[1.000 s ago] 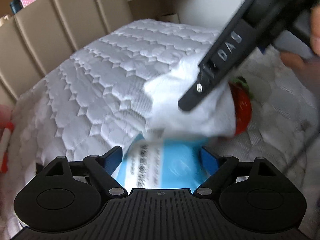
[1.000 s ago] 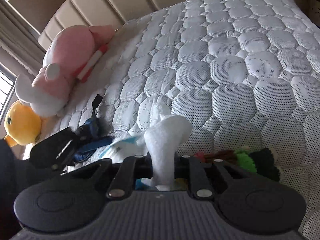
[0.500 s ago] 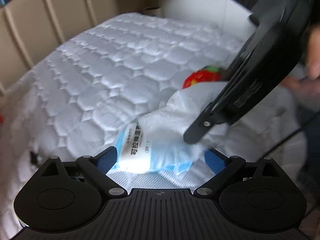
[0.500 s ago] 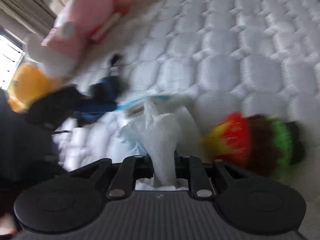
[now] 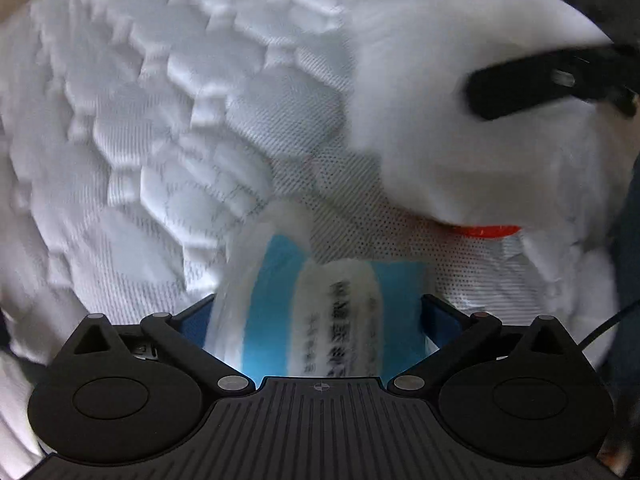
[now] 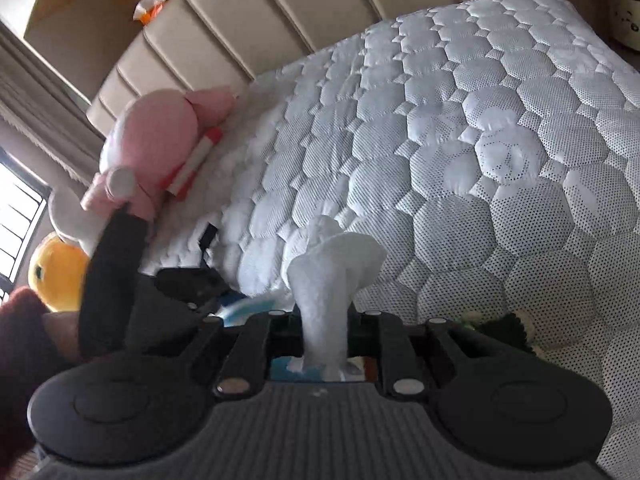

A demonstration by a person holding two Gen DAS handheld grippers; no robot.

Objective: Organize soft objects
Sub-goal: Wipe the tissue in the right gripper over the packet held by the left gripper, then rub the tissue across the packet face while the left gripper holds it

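Observation:
A blue and white plastic pack (image 5: pixel 280 300) with printed text lies on the quilted mattress (image 5: pixel 180 120). My left gripper (image 5: pixel 318 304) points steeply down over it. Its jaws are opening wide, and the pack sits between the blue pads with no visible press. My right gripper (image 6: pixel 324 320) is shut on a bunched white soft cloth (image 6: pixel 332 264). In the left wrist view that cloth (image 5: pixel 460 140) hangs at the upper right, with one black finger (image 5: pixel 540 84) across it. A sliver of a red toy (image 5: pixel 484 231) shows under the cloth.
A pink plush (image 6: pixel 160 140) and a yellow plush (image 6: pixel 56 272) lie at the mattress's left side by the beige headboard (image 6: pixel 280 20). A green and black soft toy (image 6: pixel 504 328) peeks out at my right gripper's right. A sleeve (image 6: pixel 20 320) shows at far left.
My left gripper tipped down and came in close over the pack while its jaws spread wider. My right gripper kept its hold on the white cloth; the red toy slipped nearly out of sight.

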